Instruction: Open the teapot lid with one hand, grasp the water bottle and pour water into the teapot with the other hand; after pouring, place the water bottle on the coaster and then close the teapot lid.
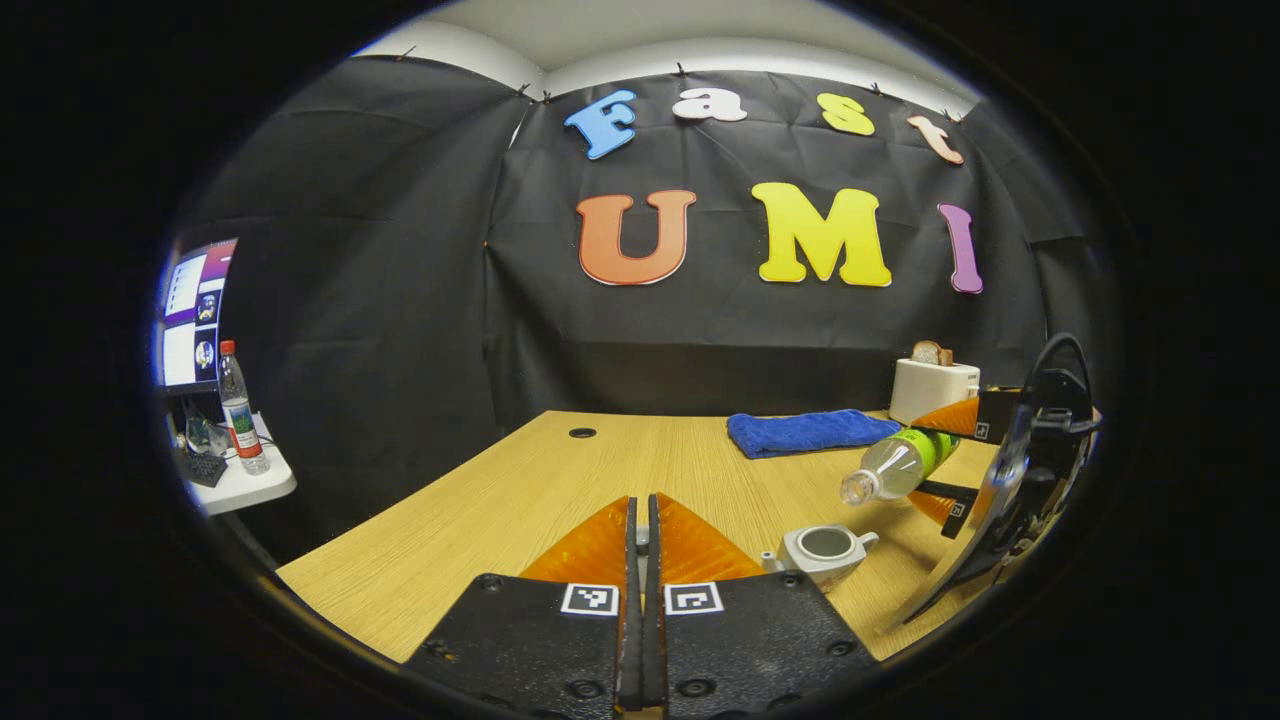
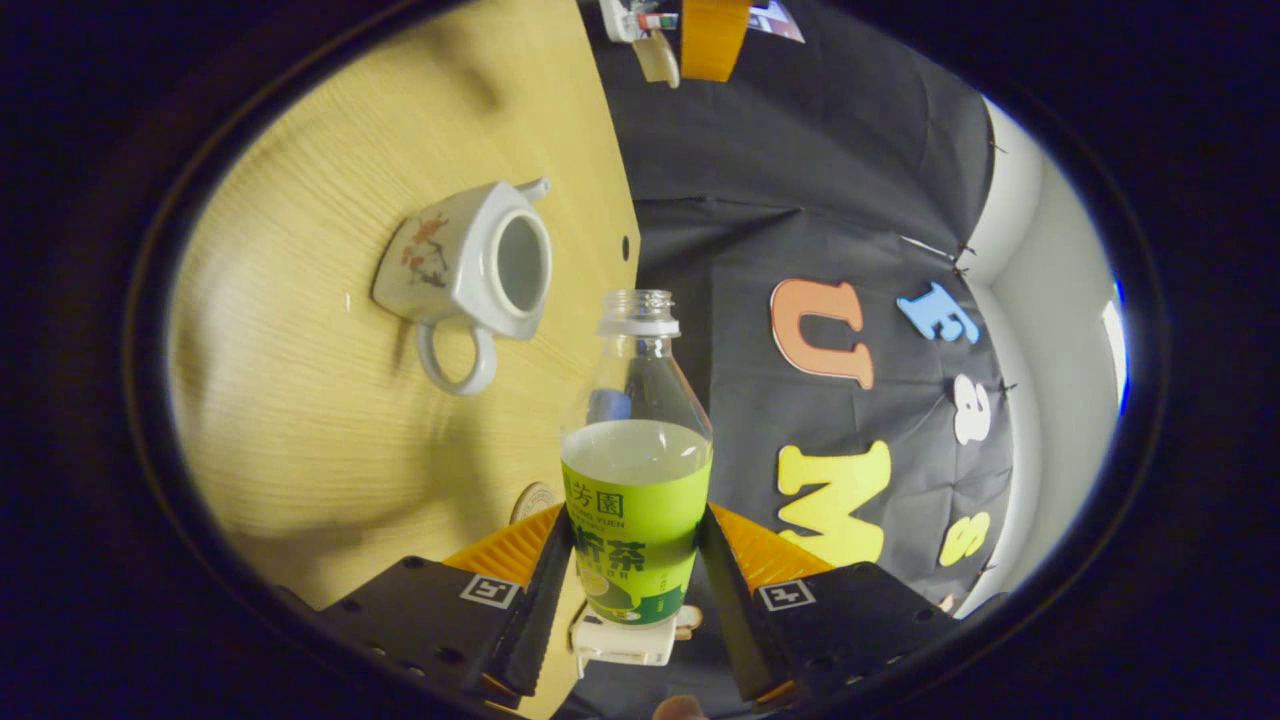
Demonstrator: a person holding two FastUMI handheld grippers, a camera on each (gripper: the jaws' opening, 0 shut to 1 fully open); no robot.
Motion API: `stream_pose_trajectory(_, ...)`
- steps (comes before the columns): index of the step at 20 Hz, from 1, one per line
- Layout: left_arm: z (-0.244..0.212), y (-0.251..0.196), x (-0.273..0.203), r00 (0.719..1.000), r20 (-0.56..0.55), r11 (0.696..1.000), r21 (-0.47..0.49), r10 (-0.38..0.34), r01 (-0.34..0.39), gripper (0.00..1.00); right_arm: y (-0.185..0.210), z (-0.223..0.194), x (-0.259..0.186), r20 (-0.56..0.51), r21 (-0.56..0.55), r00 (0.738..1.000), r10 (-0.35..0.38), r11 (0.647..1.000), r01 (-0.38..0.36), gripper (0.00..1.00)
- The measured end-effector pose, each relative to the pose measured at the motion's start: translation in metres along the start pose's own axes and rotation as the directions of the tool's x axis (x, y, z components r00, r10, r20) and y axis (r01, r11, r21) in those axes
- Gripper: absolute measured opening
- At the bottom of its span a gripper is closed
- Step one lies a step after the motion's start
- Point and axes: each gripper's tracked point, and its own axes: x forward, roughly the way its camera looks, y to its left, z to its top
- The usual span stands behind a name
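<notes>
The white teapot point(image 1: 825, 550) stands lidless on the wooden table, its round mouth showing. My left gripper point(image 1: 641, 505) hovers left of it, shut on a small pale piece that looks like the teapot lid point(image 2: 657, 58). My right gripper point(image 2: 635, 520) is shut on the green-labelled water bottle point(image 2: 637, 470), which has no cap. In the left gripper view the bottle point(image 1: 900, 462) is tilted, mouth down-left, above and right of the teapot point(image 2: 470, 270). I see no stream of water. A round coaster point(image 2: 537, 498) peeks out beside the right gripper's finger.
A folded blue towel point(image 1: 805, 432) lies at the back of the table, with a white toaster point(image 1: 933, 388) holding bread to its right. A cable hole point(image 1: 582, 433) is at the table's far edge. A side table point(image 1: 240, 485) at left carries another bottle and a monitor.
</notes>
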Motion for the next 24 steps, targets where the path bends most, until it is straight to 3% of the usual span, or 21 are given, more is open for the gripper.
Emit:
stream_pose_trajectory(12, 0.001, 0.004, -0.002, 1.0, -0.004, 1.0, -0.004, -0.001, 0.001, 0.03, -0.018, 0.011, -0.002, 0.037, -0.269, 0.998, -0.047, 0.962, 0.055, 0.73)
stream_pose_trajectory(24, 0.001, 0.007, -0.003, 1.0, -0.007, 1.0, 0.004, 0.003, -0.003, 0.03, -0.028, 0.02, -0.005, 0.068, -0.392, 0.995, -0.069, 0.916, 0.09, 0.71)
